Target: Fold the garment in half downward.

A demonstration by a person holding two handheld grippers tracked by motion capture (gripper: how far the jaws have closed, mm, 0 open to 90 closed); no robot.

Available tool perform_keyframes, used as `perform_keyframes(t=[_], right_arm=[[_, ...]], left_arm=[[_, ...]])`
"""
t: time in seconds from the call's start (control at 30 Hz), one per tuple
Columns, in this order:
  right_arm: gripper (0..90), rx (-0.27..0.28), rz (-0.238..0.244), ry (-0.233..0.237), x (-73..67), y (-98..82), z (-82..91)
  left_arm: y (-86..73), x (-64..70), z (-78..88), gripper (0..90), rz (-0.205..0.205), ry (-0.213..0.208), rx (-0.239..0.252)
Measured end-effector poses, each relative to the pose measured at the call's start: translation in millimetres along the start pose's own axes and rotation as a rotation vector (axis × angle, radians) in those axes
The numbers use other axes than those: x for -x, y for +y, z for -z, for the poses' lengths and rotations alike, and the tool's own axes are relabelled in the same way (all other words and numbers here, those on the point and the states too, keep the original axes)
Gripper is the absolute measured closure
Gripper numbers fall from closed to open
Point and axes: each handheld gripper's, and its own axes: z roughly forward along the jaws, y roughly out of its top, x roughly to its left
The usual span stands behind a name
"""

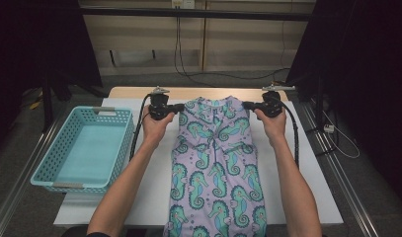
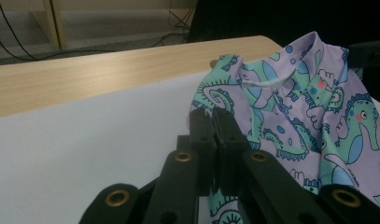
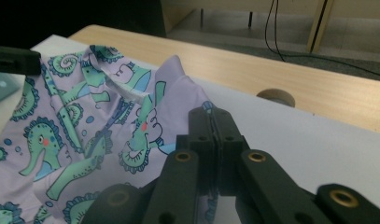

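Note:
A lilac garment (image 1: 216, 163) printed with green seahorses lies lengthwise on the white table (image 1: 287, 187), its collar end at the far side and lifted off the surface. My left gripper (image 1: 182, 107) is shut on the garment's left shoulder edge; in the left gripper view the jaws (image 2: 213, 119) pinch the cloth (image 2: 290, 107). My right gripper (image 1: 246, 105) is shut on the right shoulder edge, and the right gripper view has its jaws (image 3: 211, 119) pressed on the fabric (image 3: 108, 116). The near end of the garment hangs over the table's front edge.
A turquoise plastic basket (image 1: 80, 148) stands empty at the left of the table. A strip of bare wood (image 1: 134, 92) runs along the far edge. Black cables (image 1: 293, 133) trail from both grippers. Dark stands and floor cables lie beyond the table.

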Motion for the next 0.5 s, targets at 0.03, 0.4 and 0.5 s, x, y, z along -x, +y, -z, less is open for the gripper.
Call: perform_keyframes(t=[0.03, 0.4, 0.5], right_arm=[[88.5, 0.007, -0.002, 0.001, 0.1, 1.2, 0.7], [88.6, 0.046, 0.033, -0.009, -8.0, 27.6, 8.9], [88.5, 0.058, 0.031, -0.012, -8.2, 32.7, 12.4]], left_arm=[[1.8, -0.2, 1.3, 88.1, -0.002, 0.005, 0.003], [22.2, 0.1, 13.4, 88.2, -0.009, -0.006, 0.041], [28.3, 0.4, 15.1, 88.2, -0.008, -0.011, 0.047]])
